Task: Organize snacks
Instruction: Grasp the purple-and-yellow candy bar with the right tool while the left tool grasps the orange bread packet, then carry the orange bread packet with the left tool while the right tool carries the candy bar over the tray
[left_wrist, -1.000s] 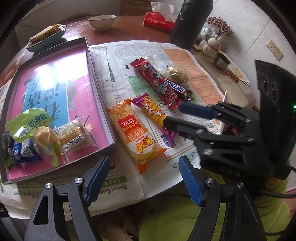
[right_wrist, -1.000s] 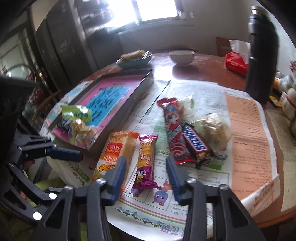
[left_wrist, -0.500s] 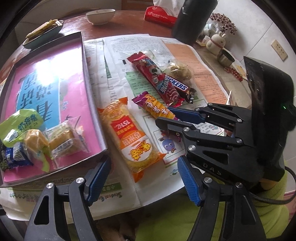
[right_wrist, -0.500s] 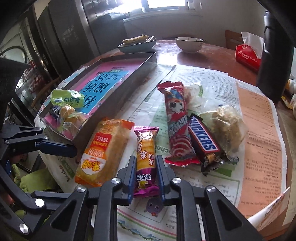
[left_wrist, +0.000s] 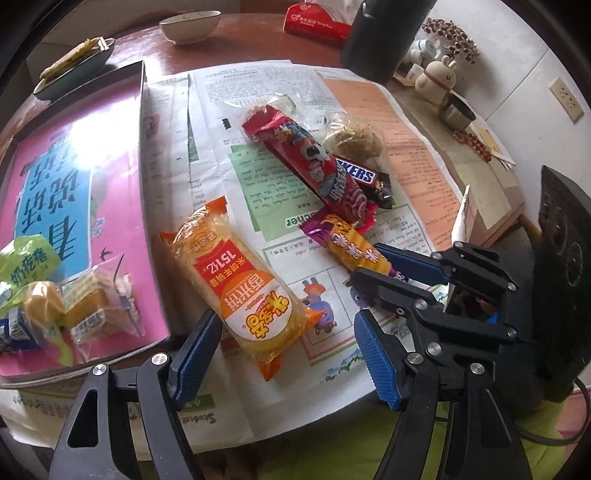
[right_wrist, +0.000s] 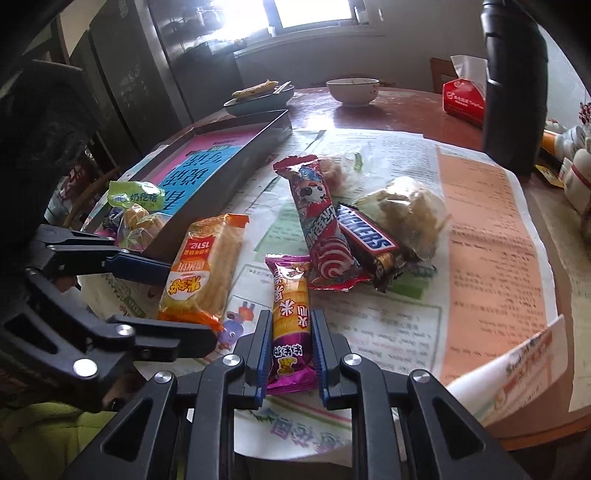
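Note:
My right gripper (right_wrist: 288, 352) is shut on the near end of a purple-and-orange snack bar (right_wrist: 290, 321), which also shows in the left wrist view (left_wrist: 351, 245). My left gripper (left_wrist: 284, 354) is open and straddles the near end of an orange rice-cracker pack (left_wrist: 236, 284), seen in the right wrist view too (right_wrist: 203, 266). A red panda-print bar (left_wrist: 310, 166), a Snickers bar (left_wrist: 360, 175) and a clear bag of crumbly snacks (left_wrist: 352, 138) lie further out on the newspaper. The pink-lined tray (left_wrist: 142, 122) at left holds several small snacks (left_wrist: 88, 306).
A black bottle (right_wrist: 513, 85), a red tissue box (right_wrist: 463, 98), a white bowl (right_wrist: 352, 90) and a plate with food (right_wrist: 258, 98) stand at the back of the round table. Small ornaments (left_wrist: 436, 79) sit at the right. The newspaper (left_wrist: 258, 88) overhangs the table's near edge.
My right gripper closed from open onto the purple snack bar and pushed in along it. My left gripper moved forward to either side of the orange pack's end.

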